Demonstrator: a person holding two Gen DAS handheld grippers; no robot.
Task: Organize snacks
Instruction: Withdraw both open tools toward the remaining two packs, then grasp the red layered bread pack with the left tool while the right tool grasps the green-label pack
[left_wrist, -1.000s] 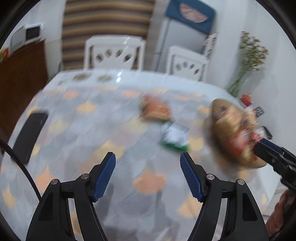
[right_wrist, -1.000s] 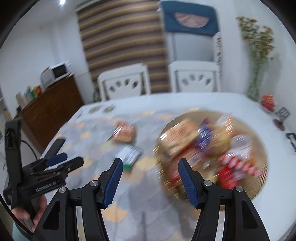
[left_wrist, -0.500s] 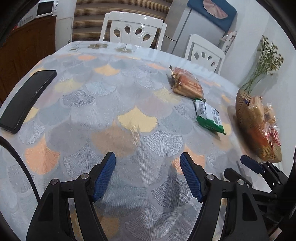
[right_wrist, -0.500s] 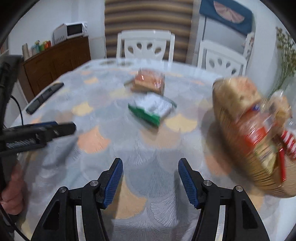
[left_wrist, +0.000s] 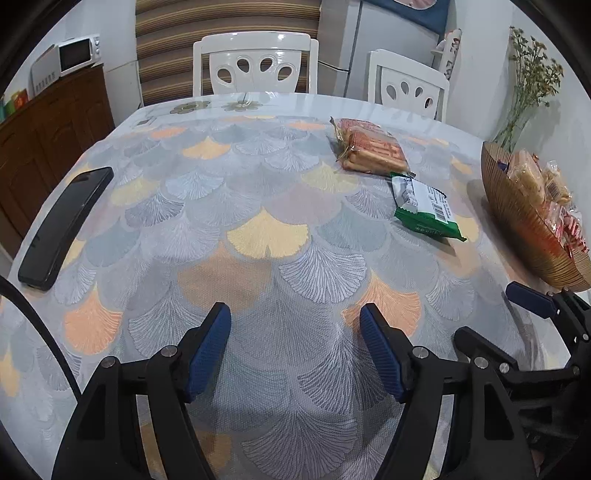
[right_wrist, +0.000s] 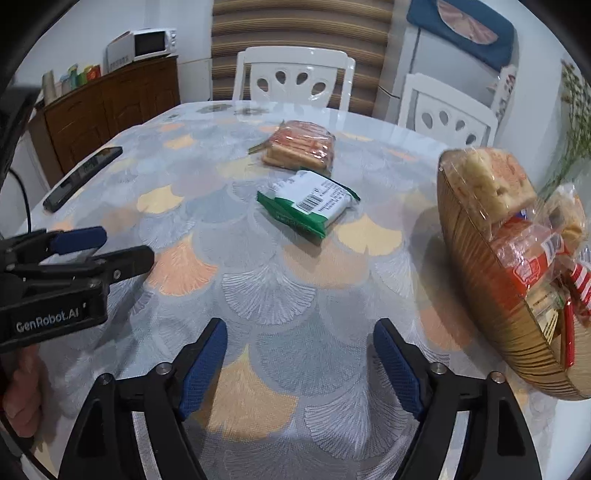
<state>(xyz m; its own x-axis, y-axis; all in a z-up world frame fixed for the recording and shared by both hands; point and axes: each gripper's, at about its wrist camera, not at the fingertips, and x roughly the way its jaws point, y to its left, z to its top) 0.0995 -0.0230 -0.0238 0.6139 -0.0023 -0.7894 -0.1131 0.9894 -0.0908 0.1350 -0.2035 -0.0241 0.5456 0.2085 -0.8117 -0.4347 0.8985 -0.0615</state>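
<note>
A green and white snack packet (left_wrist: 424, 208) (right_wrist: 308, 206) lies on the table, with a clear pack of orange-wrapped biscuits (left_wrist: 369, 149) (right_wrist: 301, 147) just behind it. A ribbed wooden bowl (left_wrist: 524, 225) (right_wrist: 491, 299) full of snack packs stands at the right. My left gripper (left_wrist: 295, 350) is open and empty, low over the near table. My right gripper (right_wrist: 299, 363) is open and empty, near the bowl, and its fingers also show in the left wrist view (left_wrist: 528, 301).
A black phone (left_wrist: 64, 225) (right_wrist: 83, 177) lies near the table's left edge. Two white chairs (left_wrist: 258, 66) stand behind the table. A vase of dried flowers (left_wrist: 524, 96) is at the far right. A wooden sideboard (right_wrist: 107, 107) with a microwave stands at the left.
Both grippers have dropped lower and pulled back towards the near edge of the table. The views have steadied. Both grippers stay open and empty.
</note>
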